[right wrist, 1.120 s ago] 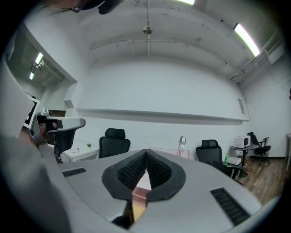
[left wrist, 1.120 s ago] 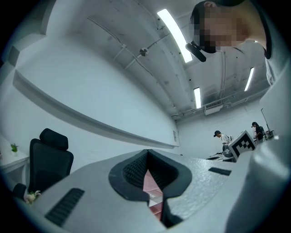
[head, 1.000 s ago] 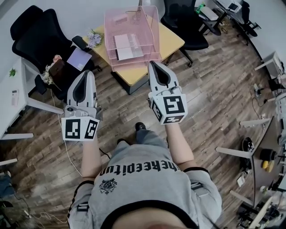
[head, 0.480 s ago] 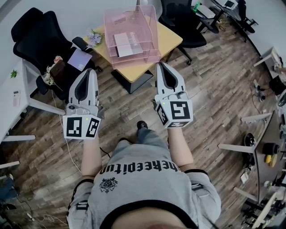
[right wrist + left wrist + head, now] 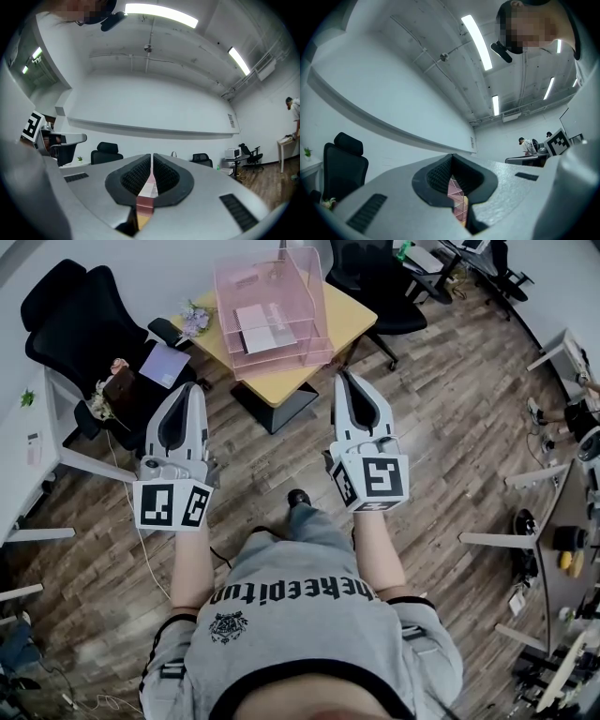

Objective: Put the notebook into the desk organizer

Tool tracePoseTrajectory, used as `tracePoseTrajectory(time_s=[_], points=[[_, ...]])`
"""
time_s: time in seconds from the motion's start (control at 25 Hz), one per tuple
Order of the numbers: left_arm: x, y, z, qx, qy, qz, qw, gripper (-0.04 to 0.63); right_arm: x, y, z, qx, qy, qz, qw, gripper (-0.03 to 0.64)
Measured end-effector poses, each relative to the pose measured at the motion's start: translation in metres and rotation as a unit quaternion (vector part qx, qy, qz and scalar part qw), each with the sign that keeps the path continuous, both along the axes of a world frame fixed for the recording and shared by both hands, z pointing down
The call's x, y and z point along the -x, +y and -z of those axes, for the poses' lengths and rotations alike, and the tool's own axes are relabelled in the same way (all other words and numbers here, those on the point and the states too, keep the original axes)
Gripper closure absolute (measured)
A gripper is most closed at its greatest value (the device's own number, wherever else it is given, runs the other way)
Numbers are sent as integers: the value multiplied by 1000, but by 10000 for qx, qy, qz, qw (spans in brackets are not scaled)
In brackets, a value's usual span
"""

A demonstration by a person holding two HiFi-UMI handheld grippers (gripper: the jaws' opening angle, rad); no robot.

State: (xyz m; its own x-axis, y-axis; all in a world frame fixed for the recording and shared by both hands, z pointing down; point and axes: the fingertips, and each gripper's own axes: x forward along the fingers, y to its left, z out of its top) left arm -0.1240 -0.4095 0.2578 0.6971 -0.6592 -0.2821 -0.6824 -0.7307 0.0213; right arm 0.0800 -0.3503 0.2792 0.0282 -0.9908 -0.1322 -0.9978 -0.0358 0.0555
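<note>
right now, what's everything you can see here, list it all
desk organizer: one, pink and see-through, on the table, white sheets in its trays
table: one, light wood, ahead of both grippers
notebook: one, lilac, lying on the black chair at left
flowers: one small bunch, pale, at the table's left corner
office chairs: two clear ones, black, one at left, one behind the table
white desk: one, white, far left
floor: dark wood planks, all around
T-shirt: one, grey, on the person, bottom of the head view
left gripper: one, grey, shut, empty
right gripper: one, grey, shut, empty
</note>
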Motion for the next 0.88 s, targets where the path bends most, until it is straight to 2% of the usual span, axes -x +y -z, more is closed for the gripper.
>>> tracePoseTrajectory(time_s=[0.88], points=[[21,13,-2,3,83,-63,9999,592,19,21,8,-189,-14,-114,9998,614]])
